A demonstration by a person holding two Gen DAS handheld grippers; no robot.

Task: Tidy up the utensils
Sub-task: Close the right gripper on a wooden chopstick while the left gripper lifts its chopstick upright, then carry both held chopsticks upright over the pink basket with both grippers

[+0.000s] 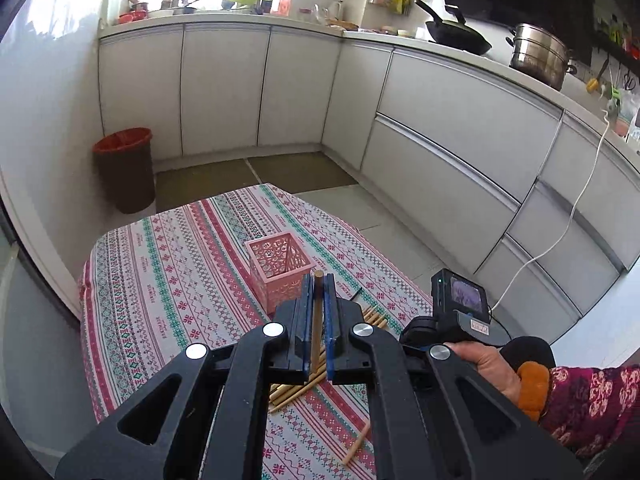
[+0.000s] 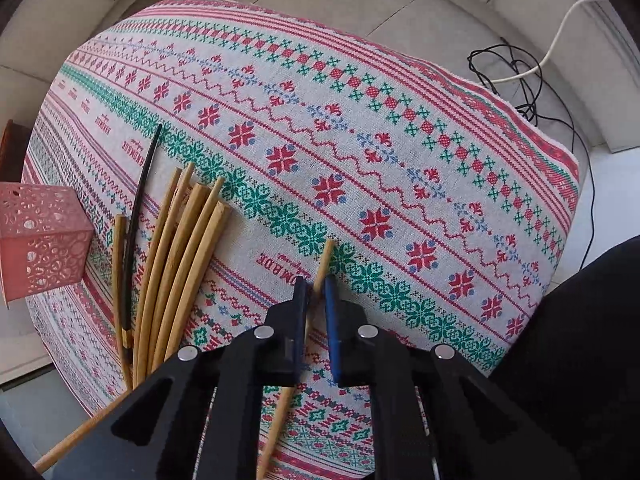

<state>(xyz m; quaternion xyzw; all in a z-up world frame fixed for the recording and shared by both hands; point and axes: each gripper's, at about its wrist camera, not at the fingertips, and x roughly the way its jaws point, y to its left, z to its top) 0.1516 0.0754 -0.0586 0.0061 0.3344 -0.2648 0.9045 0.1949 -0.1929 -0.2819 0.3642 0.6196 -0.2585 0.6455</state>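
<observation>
So we're mid-sort here: both grippers have a chopstick each and the pink holder [image 1: 280, 270] is waiting on the patterned tablecloth [image 1: 160, 280]. The left gripper [image 1: 319, 280] is clenched on one bamboo chopstick [image 1: 318, 320], held up off the table with its tip poking out past the blue pads, and the holder sits just beyond and slightly left of that tip. Next move for that side, I'd say, is swing the stick over the holder's open top, tip it closer to upright and let go so it drops in. The right gripper [image 2: 318, 284] points down at the cloth and its jaws are pinched around a stray chopstick [image 2: 324, 258] lying apart from the others. It looks gripped, though the far pad seems to sit at a bit of an angle, so I can't swear both pads are flat on it. That one then needs lifting straight up before heading left to the holder. Remaining pile [image 2: 180, 256] of bamboo sticks, plus one black chopstick [image 2: 138, 216], lies fanned out between the right gripper and the holder [image 2: 44, 240], so plenty left to do.
</observation>
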